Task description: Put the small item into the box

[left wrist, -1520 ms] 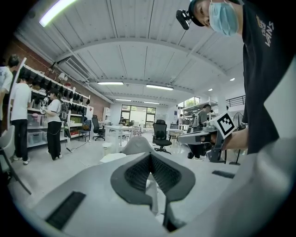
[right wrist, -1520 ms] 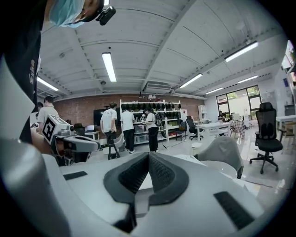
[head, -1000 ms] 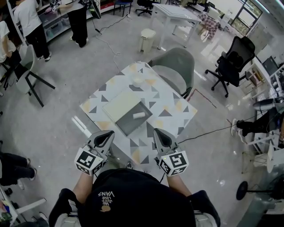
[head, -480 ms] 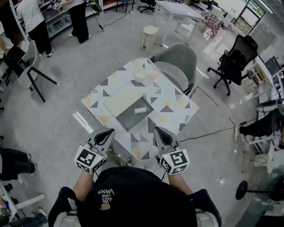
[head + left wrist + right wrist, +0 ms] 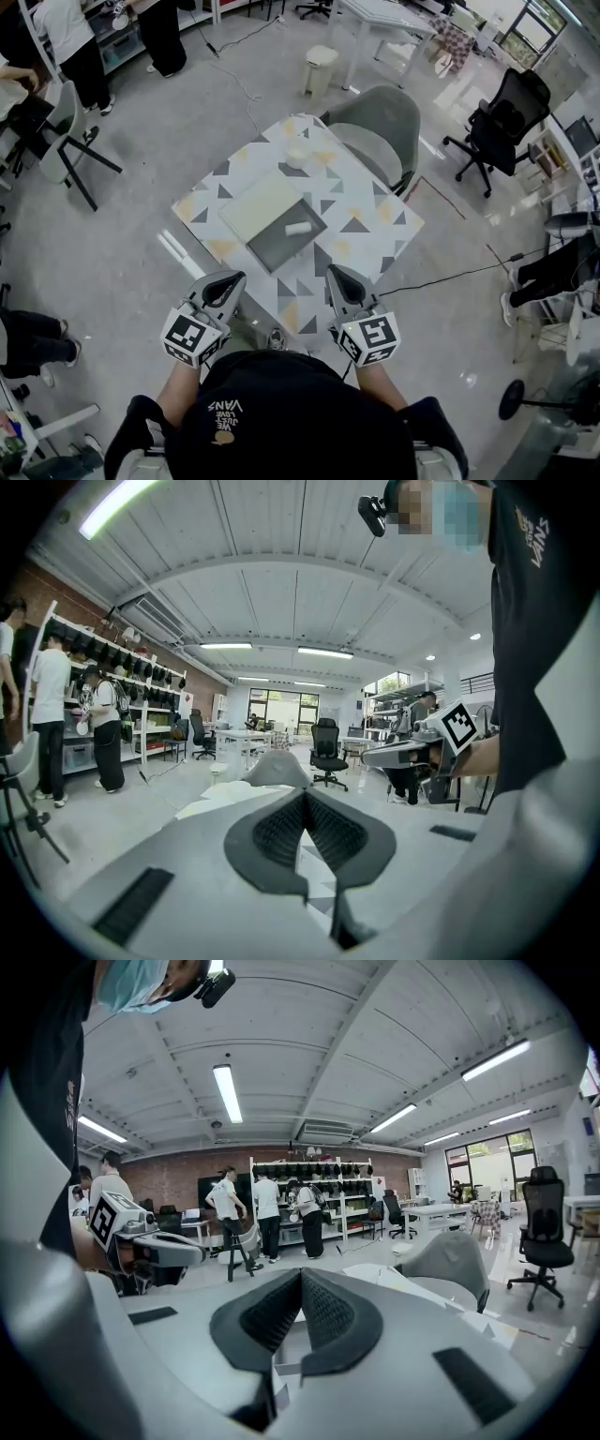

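The table (image 5: 370, 202) now sits slightly higher in the head view.

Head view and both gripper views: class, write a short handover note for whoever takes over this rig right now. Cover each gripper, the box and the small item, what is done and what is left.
Left gripper: shut, empty, held by the table's near corner.
Right gripper: shut, empty, alongside it.
Box: grey, open, on the table. A cream panel, probably its lid, lies against its far-left side.
Small item: white, lying inside the box.
Done: the item appears to be in the box.
Left: probably nothing; close the box only if asked.
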`<action>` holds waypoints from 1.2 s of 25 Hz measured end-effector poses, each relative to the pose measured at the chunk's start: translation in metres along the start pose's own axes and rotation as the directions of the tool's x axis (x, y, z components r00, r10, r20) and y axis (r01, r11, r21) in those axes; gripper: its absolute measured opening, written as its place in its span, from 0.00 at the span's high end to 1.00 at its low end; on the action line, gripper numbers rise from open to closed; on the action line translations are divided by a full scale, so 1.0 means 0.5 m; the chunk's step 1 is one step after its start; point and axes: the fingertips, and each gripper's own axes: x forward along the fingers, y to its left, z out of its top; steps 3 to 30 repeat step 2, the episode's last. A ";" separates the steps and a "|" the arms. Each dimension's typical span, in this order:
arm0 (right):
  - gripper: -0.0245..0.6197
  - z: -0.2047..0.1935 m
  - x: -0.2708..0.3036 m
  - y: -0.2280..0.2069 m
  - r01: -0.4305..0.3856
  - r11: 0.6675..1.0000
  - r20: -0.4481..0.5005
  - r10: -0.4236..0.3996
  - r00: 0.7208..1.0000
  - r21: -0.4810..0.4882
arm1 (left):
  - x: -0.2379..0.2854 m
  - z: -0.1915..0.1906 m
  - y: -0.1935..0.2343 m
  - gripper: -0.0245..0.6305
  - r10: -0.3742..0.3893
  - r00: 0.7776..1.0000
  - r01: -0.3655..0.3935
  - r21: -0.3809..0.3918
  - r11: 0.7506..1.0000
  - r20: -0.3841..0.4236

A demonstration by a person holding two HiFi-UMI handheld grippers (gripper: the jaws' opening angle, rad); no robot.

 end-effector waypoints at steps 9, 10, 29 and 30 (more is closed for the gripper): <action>0.96 0.001 0.004 -0.002 -0.003 1.000 0.001 0.003 1.000 -0.002 | 0.002 0.001 0.000 0.95 0.002 1.000 -0.002 -0.001 1.000 0.001; 0.96 0.001 0.004 -0.002 -0.003 1.000 0.001 0.003 1.000 -0.002 | 0.002 0.001 0.000 0.95 0.002 1.000 -0.002 -0.001 1.000 0.001; 0.96 0.001 0.004 -0.002 -0.003 1.000 0.001 0.003 1.000 -0.002 | 0.002 0.001 0.000 0.95 0.002 1.000 -0.002 -0.001 1.000 0.001; 0.96 0.001 0.004 -0.002 -0.003 1.000 0.001 0.003 1.000 -0.002 | 0.002 0.001 0.000 0.95 0.002 1.000 -0.002 -0.001 1.000 0.001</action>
